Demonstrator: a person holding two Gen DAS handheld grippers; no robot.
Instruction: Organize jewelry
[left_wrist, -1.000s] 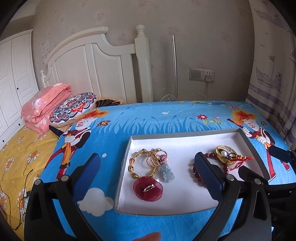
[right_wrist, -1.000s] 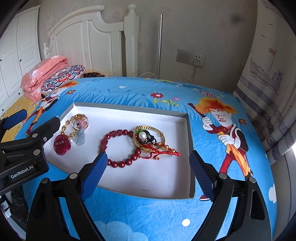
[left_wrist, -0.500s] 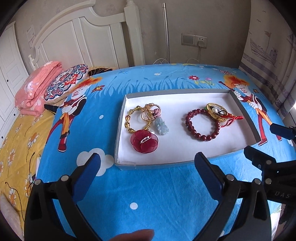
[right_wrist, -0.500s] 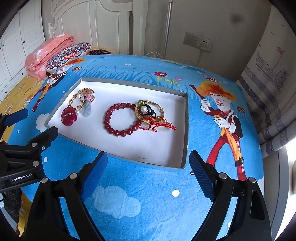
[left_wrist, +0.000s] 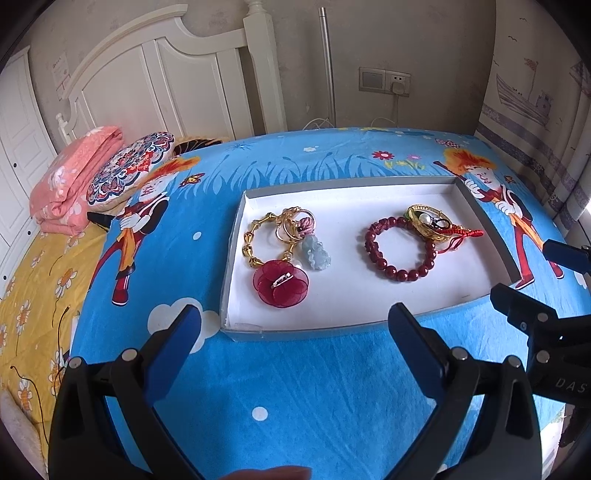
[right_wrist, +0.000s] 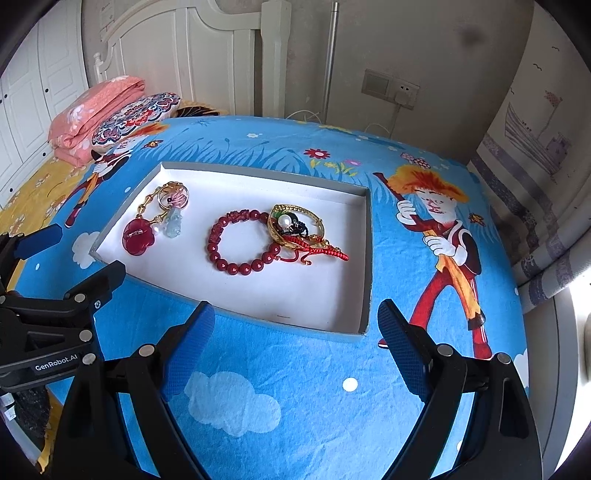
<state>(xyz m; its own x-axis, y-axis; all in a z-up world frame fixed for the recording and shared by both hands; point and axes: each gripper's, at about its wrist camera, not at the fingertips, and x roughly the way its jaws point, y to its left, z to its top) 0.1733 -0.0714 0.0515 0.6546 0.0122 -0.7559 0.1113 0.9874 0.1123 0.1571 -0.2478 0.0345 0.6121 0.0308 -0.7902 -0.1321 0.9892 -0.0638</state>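
two jewelry clusters (left_wrist: 286, 254) (left_wrist: 413, 242) inside white tray (left_wrist: 369, 299)

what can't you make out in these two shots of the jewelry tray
- Tangle by the red bead bracelet: the gold bangle, red cord and dark piece overlap in both views, so the piece count is unclear.
- Gold rings by the jade pendant: stacked, number unclear.
- Clip on the red flower: too small to identify.
- Tray base print, right view: too small to read.
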